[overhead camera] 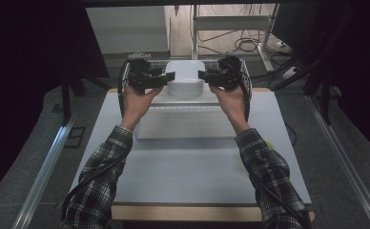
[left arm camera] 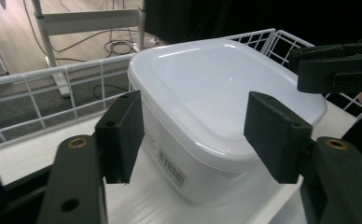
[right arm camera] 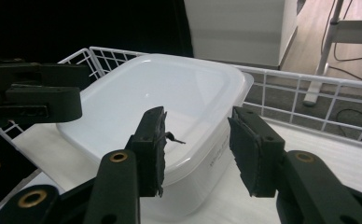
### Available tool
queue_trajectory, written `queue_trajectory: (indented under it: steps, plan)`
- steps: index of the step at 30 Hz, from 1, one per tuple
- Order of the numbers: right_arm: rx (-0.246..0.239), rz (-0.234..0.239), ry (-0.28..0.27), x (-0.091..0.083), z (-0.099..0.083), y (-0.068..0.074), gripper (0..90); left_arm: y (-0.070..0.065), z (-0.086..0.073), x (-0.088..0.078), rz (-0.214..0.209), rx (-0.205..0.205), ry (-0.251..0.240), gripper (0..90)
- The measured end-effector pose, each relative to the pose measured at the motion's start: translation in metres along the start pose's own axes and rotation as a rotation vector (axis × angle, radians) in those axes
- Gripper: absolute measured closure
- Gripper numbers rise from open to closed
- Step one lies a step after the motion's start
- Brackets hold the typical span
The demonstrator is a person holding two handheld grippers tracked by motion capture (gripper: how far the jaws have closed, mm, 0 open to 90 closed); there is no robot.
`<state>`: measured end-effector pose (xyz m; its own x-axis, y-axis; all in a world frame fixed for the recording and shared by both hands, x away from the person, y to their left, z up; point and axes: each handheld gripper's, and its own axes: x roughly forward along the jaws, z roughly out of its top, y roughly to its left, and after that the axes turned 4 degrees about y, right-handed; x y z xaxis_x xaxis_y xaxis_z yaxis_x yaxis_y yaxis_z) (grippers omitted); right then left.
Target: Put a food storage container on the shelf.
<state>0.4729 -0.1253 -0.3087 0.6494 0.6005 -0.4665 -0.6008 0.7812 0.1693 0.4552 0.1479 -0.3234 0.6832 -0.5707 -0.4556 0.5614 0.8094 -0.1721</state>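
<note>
White lidded square plastic tub (overhead camera: pixel 185 79) sits in white wire basket (overhead camera: pixel 246 81) at table's far edge. L gripper (left arm camera: pixel 193 135) & R gripper (right arm camera: pixel 195 149) flank tub, both w/ jaws wide, holding nothing.

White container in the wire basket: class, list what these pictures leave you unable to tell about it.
- Contents of the white container: hidden by its opaque lid, both gripper views.
- Its label: print too small, left gripper view.
- Its base: cut off behind the right gripper, right gripper view.
</note>
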Motion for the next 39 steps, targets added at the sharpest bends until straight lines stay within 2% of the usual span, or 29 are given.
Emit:
queue_trajectory:
  steps: [2,5,9,13,18,21,27,33,39]
  plan:
    - [-0.009,0.001,-0.011,-0.001,0.000,0.000,53.2,-0.001,-0.001,-0.001,0.000,0.013,-0.006,33.6]
    - [-0.013,0.019,-0.023,-0.006,-0.002,0.000,48.6,-0.002,-0.004,-0.007,-0.045,0.006,-0.027,28.7]
    - [-0.008,0.056,-0.028,-0.015,-0.007,-0.001,40.8,-0.004,-0.009,-0.013,-0.089,0.028,-0.018,21.6]
    - [-0.010,0.097,-0.018,-0.021,-0.016,-0.003,33.5,-0.009,-0.018,-0.019,-0.107,0.052,-0.005,13.1]
    - [-0.014,0.125,-0.010,-0.026,-0.029,-0.003,25.6,-0.014,-0.030,-0.028,-0.155,0.067,-0.003,8.6]
    - [-0.032,0.136,-0.003,-0.030,-0.038,-0.001,21.6,-0.020,-0.039,-0.033,-0.184,0.089,0.000,6.7]
    - [-0.083,0.148,0.009,-0.040,-0.052,0.006,15.1,-0.031,-0.057,-0.043,-0.203,0.141,-0.009,5.1]
    - [-0.122,0.174,0.025,-0.047,-0.068,0.013,10.6,-0.038,-0.076,-0.048,-0.220,0.182,0.006,4.4]
    - [-0.155,0.178,0.040,-0.052,-0.085,0.019,8.1,-0.042,-0.098,-0.055,-0.229,0.183,-0.012,3.9]
